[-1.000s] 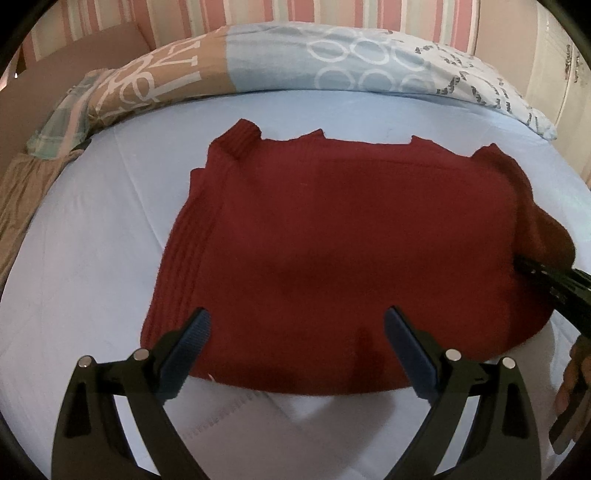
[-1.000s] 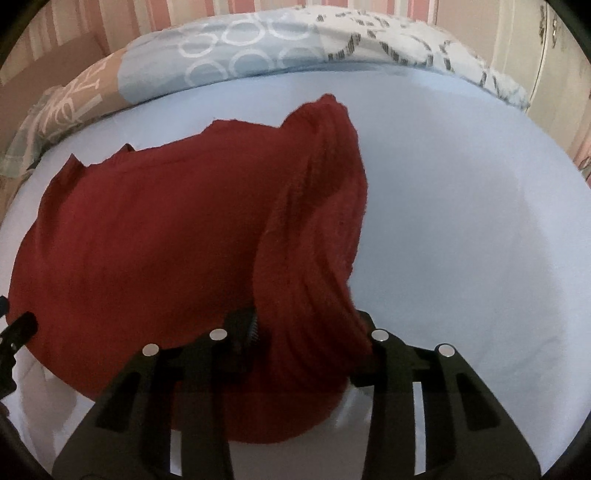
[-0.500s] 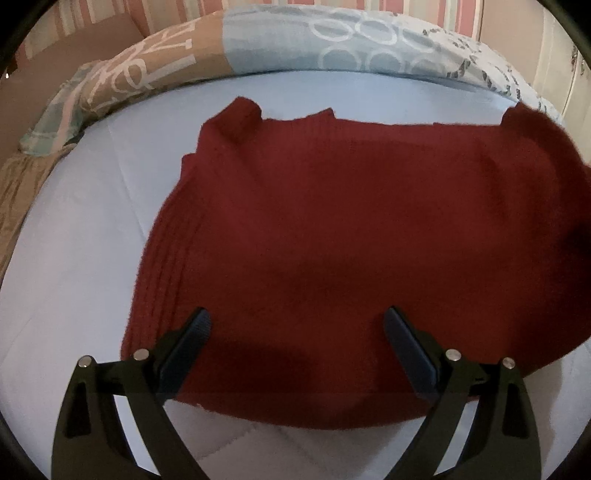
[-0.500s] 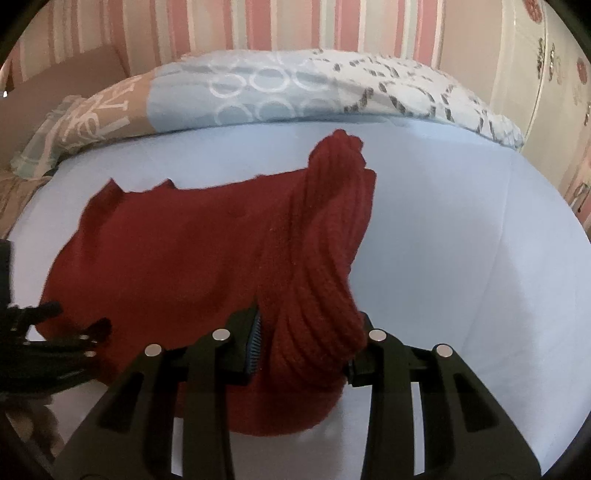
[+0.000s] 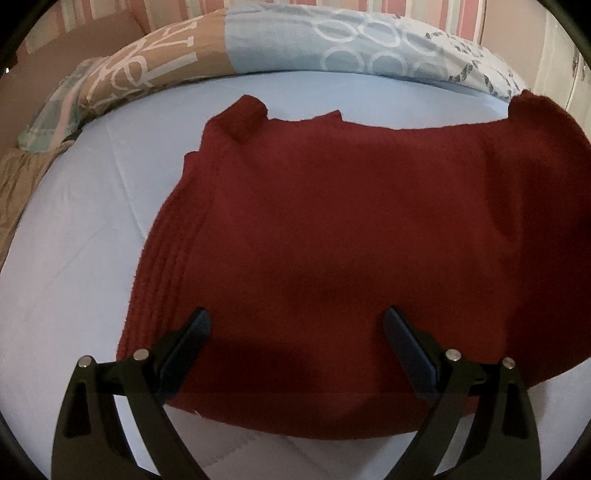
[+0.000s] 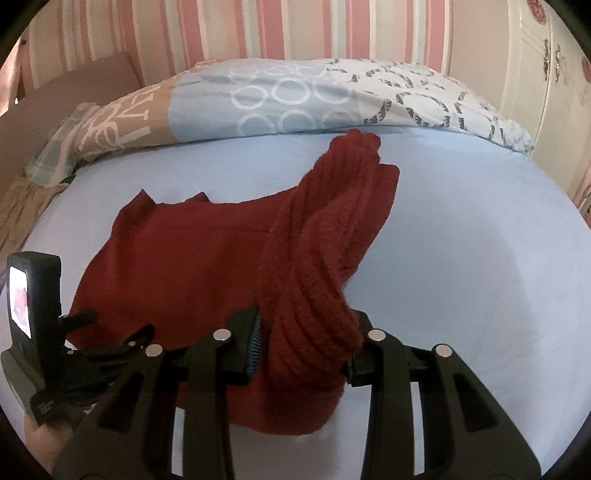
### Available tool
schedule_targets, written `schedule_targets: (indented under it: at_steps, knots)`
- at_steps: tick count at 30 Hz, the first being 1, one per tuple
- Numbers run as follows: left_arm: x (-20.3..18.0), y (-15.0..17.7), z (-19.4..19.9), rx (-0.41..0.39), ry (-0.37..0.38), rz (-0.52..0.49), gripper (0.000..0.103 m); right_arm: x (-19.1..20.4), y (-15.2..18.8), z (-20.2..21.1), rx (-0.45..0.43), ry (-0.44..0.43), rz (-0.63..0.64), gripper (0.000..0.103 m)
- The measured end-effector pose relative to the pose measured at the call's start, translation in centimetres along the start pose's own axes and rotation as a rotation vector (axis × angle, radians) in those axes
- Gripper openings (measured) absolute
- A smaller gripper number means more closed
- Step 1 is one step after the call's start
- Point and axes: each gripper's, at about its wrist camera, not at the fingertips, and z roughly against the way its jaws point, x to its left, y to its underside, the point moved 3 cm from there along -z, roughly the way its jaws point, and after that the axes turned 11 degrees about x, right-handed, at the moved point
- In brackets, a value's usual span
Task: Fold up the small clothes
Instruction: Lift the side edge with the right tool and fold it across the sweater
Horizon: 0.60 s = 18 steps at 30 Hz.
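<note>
A dark red knitted sweater (image 5: 332, 240) lies spread on the pale blue bed sheet (image 5: 74, 258). My left gripper (image 5: 295, 332) hovers open over the sweater's near hem, nothing between its fingers. My right gripper (image 6: 306, 343) is shut on a bunched ribbed edge of the red sweater (image 6: 177, 266), lifting that right side up off the bed so it hangs in a thick fold. The left gripper (image 6: 110, 343) with its camera body shows at the lower left of the right wrist view, beside the sweater's near edge.
A patterned duvet (image 6: 295, 99) in blue, white and tan lies rolled along the far side of the bed. A striped pink wall (image 6: 258, 29) stands behind it. A white cupboard (image 6: 546, 74) is at the right. Bare sheet (image 6: 480, 258) stretches right of the sweater.
My right gripper has risen with the sweater's right side, drawing the fold higher and inward. In the left wrist view the sweater now fills more of the frame; the right gripper has left that view.
</note>
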Motion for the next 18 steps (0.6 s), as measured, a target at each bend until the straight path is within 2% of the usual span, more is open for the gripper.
schedule_targets:
  at_steps: [6,10,13,18]
  knots:
    - [0.0,0.0,-0.8,0.008,-0.012,-0.023,0.095,1.4,-0.5,-0.2,-0.003,-0.019,0.009,0.034]
    - [0.5,-0.2,0.4,-0.018,0.002,-0.027,0.095,2.7,-1.1,0.1,-0.020,-0.035,0.018,0.033]
    - [2.4,-0.5,2.2,-0.050,0.028,-0.004,0.095,4.0,-1.6,0.3,-0.035,-0.054,0.031,0.032]
    - [6.8,-1.4,3.7,-0.070,0.024,0.001,0.095,7.3,-2.5,0.2,-0.045,-0.104,0.062,0.029]
